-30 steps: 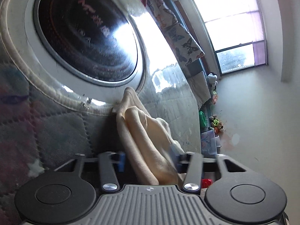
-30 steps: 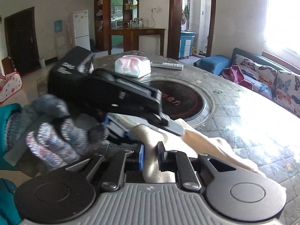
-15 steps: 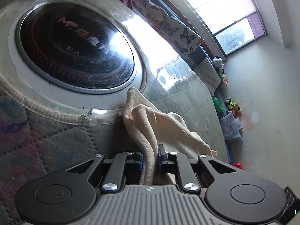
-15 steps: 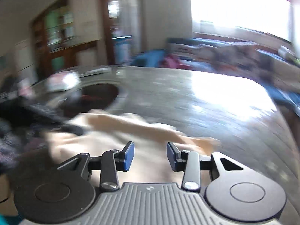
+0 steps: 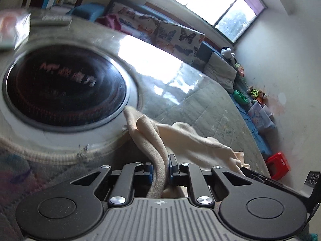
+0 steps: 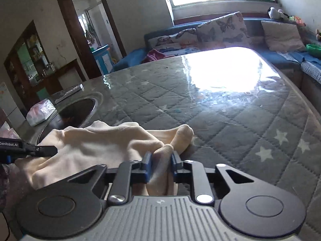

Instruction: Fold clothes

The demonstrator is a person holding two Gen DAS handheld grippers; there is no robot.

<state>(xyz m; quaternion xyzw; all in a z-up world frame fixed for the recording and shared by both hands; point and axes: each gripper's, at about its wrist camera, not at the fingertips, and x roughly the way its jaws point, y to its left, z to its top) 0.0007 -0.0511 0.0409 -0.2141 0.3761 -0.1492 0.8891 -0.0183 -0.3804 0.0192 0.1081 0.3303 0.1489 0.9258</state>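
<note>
A cream garment (image 6: 96, 142) lies crumpled on the quilted, glass-topped table (image 6: 230, 116), beside the round black inset cooktop (image 5: 64, 90). My left gripper (image 5: 161, 167) is shut on a fold of the cream garment (image 5: 180, 138) at its left end. My right gripper (image 6: 160, 161) is shut on a bunched edge at the garment's right end. In the right wrist view the left gripper's black body (image 6: 30, 150) shows at the far left, against the cloth. Part of the right gripper's body (image 5: 260, 177) shows at the lower right of the left wrist view.
A wrapped tissue pack (image 6: 40, 114) and a remote (image 6: 70, 93) lie beyond the cooktop. A blue sofa with butterfly cushions (image 6: 220, 30) runs along the far wall under the window. A red stool (image 5: 277, 165) stands on the floor by the table's edge.
My right gripper let go near the left one, swung rightward along the garment with jaws open, and has shut on the cloth's right end. My left gripper shut on its fold and rolled.
</note>
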